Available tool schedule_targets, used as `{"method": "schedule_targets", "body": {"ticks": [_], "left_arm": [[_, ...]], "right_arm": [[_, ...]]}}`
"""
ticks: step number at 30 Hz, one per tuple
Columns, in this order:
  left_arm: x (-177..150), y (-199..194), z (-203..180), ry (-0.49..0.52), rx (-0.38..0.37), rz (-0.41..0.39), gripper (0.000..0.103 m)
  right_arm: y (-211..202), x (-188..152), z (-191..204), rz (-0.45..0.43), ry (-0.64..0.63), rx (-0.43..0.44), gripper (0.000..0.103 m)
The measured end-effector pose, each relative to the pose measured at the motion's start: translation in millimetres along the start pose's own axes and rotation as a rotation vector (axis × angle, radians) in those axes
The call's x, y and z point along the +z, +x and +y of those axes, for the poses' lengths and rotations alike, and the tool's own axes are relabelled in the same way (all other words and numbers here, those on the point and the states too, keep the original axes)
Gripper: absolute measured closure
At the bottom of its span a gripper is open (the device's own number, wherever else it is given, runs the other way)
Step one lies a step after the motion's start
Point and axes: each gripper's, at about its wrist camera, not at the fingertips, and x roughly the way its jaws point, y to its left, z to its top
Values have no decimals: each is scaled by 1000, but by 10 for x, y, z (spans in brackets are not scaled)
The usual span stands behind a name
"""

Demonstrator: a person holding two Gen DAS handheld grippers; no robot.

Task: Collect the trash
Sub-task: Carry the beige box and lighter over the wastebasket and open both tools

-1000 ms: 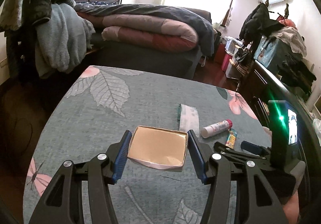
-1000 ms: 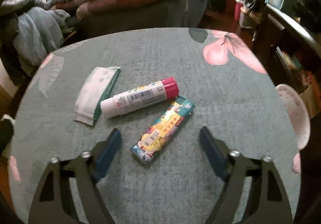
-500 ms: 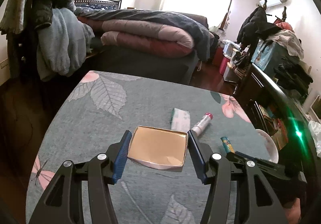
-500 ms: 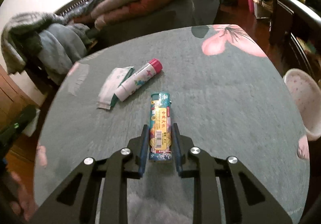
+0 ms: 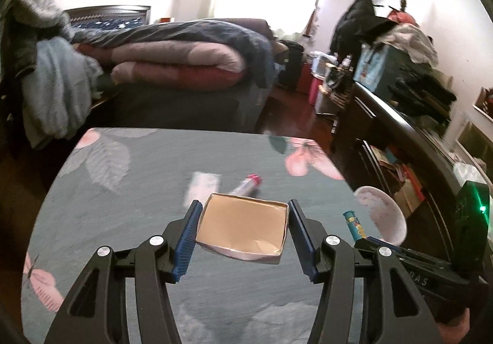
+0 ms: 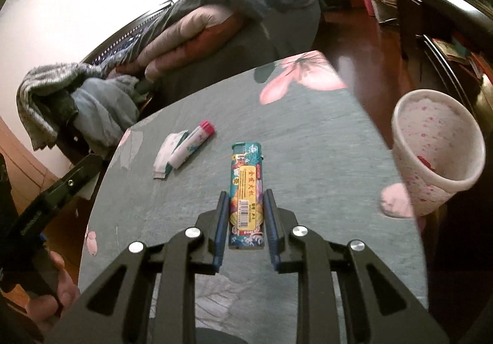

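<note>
My left gripper [image 5: 242, 228] is shut on a small open cardboard box [image 5: 243, 225] and holds it above the teal table [image 5: 123, 214]. My right gripper [image 6: 245, 214] is shut on a teal lighter [image 6: 247, 187] with a yellow label, lifted off the table; the lighter also shows in the left wrist view [image 5: 354, 225]. A white tube with a pink cap [image 6: 192, 143] and a white-green wrapper [image 6: 168, 154] lie on the table further back left; both show blurred in the left wrist view, tube [image 5: 248, 185], wrapper [image 5: 201, 185].
A white pink-speckled bin [image 6: 437, 153] stands off the table's right edge, also in the left wrist view [image 5: 382, 217]. A bed with quilts [image 5: 185, 63] lies beyond the table. Clothes hang on the left [image 5: 52, 91]. A dark cabinet [image 5: 416, 134] runs along the right.
My right gripper has closed on the lighter and lifted it toward the bin on the right. My left gripper has risen and drawn back with the box.
</note>
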Motion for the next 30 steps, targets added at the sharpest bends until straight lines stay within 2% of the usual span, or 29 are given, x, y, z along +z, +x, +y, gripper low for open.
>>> {"method": "schedule_targets", "body": {"ticks": [7,18,21,25,30], "left_arm": [[90,143,-616,95,-70,2,47],[168,412,-1496,228,-182,8,47],[189,510,-1761,276,-214,5,47],[220,644,-2057,311,-255,5,47],[300,894,-2329,315,-295,28,46]], "right_arm": [[-299,5,-442,-58,74,-22,80],[-677,25,-1226,-133,172,-112,80],[-781,41,-1430,-158,196,-142,85],[-892,81,-1663,-188,221,-178,86],[-897,179,-1954,-207,236,-217,93]]}}
